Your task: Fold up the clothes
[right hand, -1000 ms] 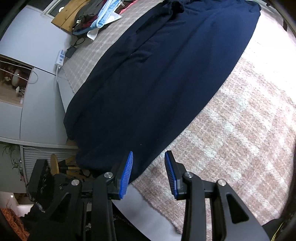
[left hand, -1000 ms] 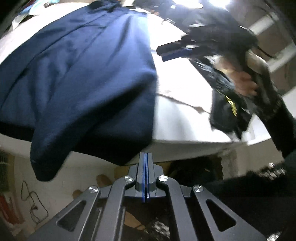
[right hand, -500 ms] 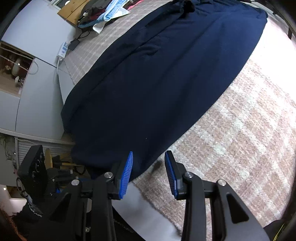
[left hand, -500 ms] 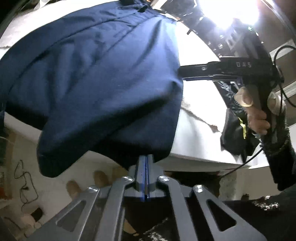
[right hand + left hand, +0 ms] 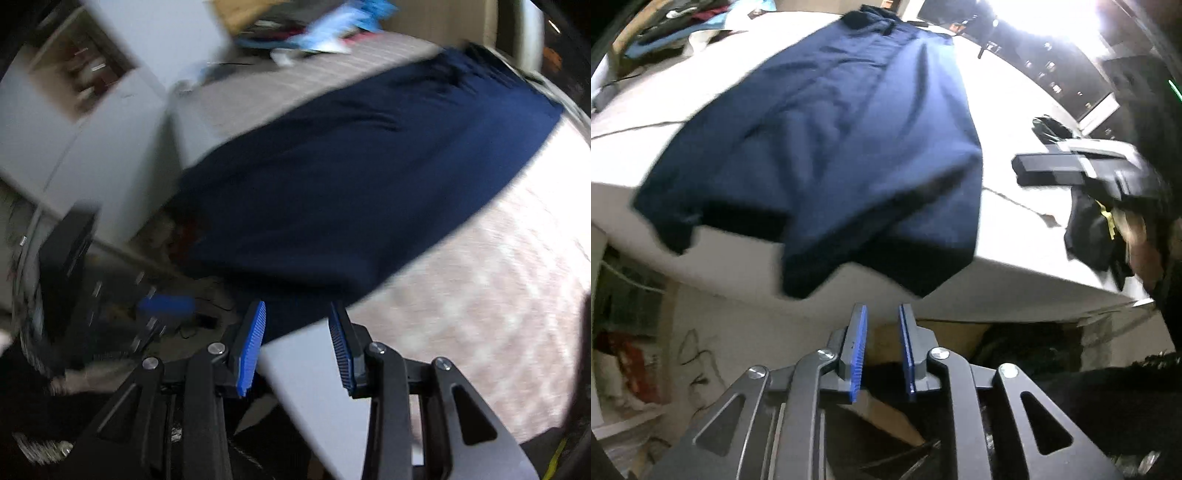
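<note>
Blue ribbed pads line both fingers of the left gripper, which stand apart with nothing between them. Just beyond and above the fingertips hangs the lower hem of a navy garment, apart from the pads. That garment lies spread on a pale table, its two lower corners draped over the near edge. Well to the right of the fingers the right gripper appears side-on over the tabletop, held by a hand in a dark sleeve; a small dark cloth bundle lies beside it at the table edge.

In the right wrist view, the right gripper's fingers are likewise spread and empty, straddling the table's near edge. The navy garment begins just ahead of the fingertips and runs away up the frame over a pink-and-white checked cloth. Left of the fingers a blurred blue pad, probably the left gripper, shows below the table. A heap of mixed clothes lies at the far end.
</note>
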A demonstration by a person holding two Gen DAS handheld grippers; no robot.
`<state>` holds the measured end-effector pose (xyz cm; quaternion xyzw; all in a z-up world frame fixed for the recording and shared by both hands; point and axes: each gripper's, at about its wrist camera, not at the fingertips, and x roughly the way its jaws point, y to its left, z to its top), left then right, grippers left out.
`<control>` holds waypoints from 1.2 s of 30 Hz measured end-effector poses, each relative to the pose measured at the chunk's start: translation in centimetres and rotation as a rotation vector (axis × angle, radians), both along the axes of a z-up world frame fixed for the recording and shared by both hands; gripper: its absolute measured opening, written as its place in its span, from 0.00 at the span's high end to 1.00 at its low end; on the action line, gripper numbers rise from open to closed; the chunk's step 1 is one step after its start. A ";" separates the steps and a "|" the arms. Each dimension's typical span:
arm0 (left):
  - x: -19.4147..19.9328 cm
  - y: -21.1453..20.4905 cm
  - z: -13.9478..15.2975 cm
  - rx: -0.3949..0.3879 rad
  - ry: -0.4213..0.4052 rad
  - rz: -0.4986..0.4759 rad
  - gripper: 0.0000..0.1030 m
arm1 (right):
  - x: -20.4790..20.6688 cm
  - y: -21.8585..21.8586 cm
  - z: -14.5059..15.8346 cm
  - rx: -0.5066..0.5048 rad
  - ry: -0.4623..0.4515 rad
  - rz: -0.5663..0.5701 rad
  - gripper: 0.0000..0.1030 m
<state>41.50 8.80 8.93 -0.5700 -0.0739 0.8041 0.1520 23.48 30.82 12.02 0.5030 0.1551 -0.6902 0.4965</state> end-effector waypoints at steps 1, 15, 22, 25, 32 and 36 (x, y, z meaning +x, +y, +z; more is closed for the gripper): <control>0.2 -0.6 0.1 -0.020 -0.003 0.006 0.77 | 1.5 -0.7 -0.2 0.013 0.040 0.034 0.66; -3.3 -5.3 2.2 -0.124 0.171 -0.179 0.56 | 8.1 -5.1 -4.9 0.257 0.453 0.083 0.93; -8.0 -3.8 -0.1 -0.196 0.193 -0.341 0.56 | 8.1 -5.5 -4.7 0.285 0.448 0.011 0.98; -8.5 -3.6 -0.5 -0.221 0.207 -0.402 0.56 | 8.1 -4.7 -4.1 0.270 0.408 -0.043 0.99; -9.4 -3.6 -0.6 -0.216 0.205 -0.443 0.56 | 8.2 -0.4 -2.4 0.244 0.312 -0.185 0.98; -9.9 -3.7 -0.7 -0.208 0.200 -0.455 0.55 | 8.5 -1.8 -2.2 0.224 0.316 -0.201 0.82</control>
